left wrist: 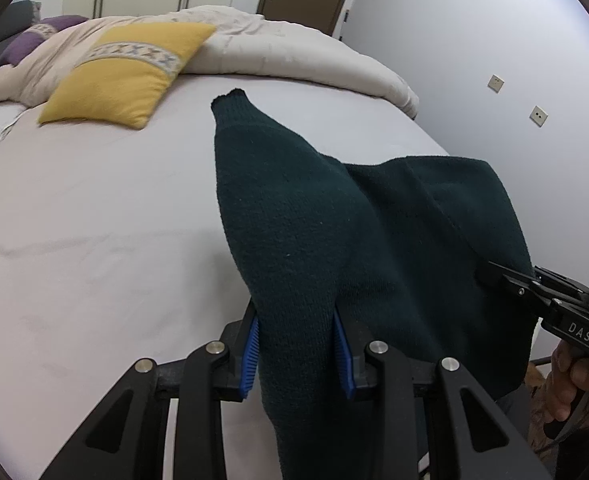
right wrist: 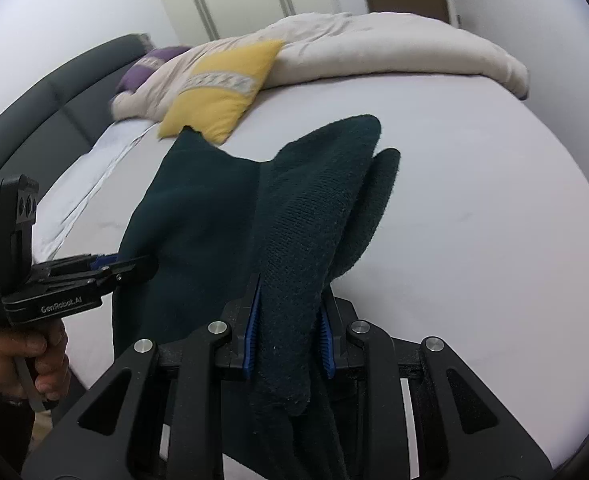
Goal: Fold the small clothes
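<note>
A dark green knitted garment [left wrist: 294, 216] hangs stretched between my two grippers above the bed's near edge. My left gripper [left wrist: 297, 354] is shut on its left part, with a sleeve lying forward over the fingers. My right gripper [right wrist: 288, 336] is shut on the other side, where thick folds [right wrist: 326, 200] drape forward. Each gripper also shows in the other's view: the right one [left wrist: 502, 276] pinches the cloth's right edge, and the left one [right wrist: 134, 268] pinches the left edge.
A bed with a pale sheet [left wrist: 94, 220] fills the space ahead. A yellow cushion [left wrist: 130, 76], a purple cushion [left wrist: 26, 40] and a bunched cream duvet [left wrist: 294, 52] lie at its far side. A dark headboard [right wrist: 54, 100] runs on the left, a wall [left wrist: 474, 40] on the right.
</note>
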A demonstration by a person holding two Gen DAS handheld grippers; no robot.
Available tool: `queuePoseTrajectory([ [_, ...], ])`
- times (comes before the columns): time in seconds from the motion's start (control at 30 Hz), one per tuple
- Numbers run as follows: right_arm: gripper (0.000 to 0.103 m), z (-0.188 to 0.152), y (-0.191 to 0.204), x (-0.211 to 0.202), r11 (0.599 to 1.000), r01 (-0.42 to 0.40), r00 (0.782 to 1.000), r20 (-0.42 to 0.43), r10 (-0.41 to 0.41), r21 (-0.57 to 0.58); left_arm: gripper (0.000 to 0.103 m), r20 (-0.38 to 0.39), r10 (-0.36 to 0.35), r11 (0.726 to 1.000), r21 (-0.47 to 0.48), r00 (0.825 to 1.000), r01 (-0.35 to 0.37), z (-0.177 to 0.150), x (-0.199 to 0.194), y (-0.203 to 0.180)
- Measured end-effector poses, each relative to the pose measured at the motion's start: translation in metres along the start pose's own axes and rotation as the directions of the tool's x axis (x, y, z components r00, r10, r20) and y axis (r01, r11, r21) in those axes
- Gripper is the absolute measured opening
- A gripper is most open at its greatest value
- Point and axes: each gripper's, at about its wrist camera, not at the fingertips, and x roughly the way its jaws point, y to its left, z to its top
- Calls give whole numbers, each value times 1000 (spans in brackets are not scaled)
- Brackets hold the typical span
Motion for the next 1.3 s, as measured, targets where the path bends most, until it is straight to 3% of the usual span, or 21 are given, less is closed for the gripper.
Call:
queuePoseTrajectory([
  [0.17,22,-36,32,3,999,-42,999,-34,42,12,35,-33,11,999,-42,999,-13,-30,0,23],
  [0.33,23,-56,42,35,998,-51,995,-84,54,43,35,-92,34,996,-74,995,-41,-45,30,38],
  [0.43,23,-61,29,71,997,-42,990,-134,51,67,38,-149,60,994,-82,987,-73,-60,59,49],
  [0.53,23,-72,4,101,996,28,983,-181,-13,79,40,-133,51,993,-98,990,-64,-66,66,57],
  [0.6,24,-79,-18,120,989,8,977,-210,24,150,41,-126,66,995,-68,990,-75,-67,66,54],
  [0.73,25,-89,-46,135,961,-93,975,-171,140,260,45,-114,74,995,-56,991,-81,-69,71,59],
  [1.0,26,-101,-51,149,955,-155,978,-96,184,252,50,-95,50,992,-108,994,-60,-80,69,66],
  [1.1,33,-96,-47,147,955,-137,981,-98,167,262,54,-77,36,989,-142,996,-46,-82,62,71],
  [1.2,42,-95,-43,124,963,-68,991,-94,95,262,55,-52,22,982,-187,998,-32,-84,50,72],
  [1.3,42,-96,-50,84,965,-12,998,-53,27,263,54,4,72,978,-195,997,-70,-89,27,65],
])
